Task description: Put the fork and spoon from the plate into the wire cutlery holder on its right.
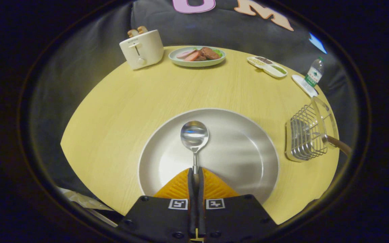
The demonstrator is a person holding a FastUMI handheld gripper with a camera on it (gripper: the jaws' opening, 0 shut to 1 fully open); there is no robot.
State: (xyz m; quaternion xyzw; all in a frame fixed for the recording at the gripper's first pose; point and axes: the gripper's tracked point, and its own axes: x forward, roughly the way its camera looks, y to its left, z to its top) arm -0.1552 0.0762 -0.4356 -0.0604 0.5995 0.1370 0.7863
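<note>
spoon (194,135): polished metal, mirror-bright bowl, thin handle pinched between both fingers of the gripper (195,175)
plate (248,148): smooth, pale, soft sheen, looks ceramic or plastic
holder (305,138): shiny metal wire, at the table's right edge
table (140,98): light wood grain, matt
toaster (141,49): smooth cream plastic, slight gloss, far left edge
bottle (313,75): clear plastic, paper-like label
wall (86,57): dark cloth, matt, creased

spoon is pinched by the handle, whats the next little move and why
Probably lift it and swing right toward the wire cutlery holder. The gripper is shut on the spoon, whose bowl lies just ahead of the fingers over the plate, and the holder stands beside the plate's right rim.
</note>
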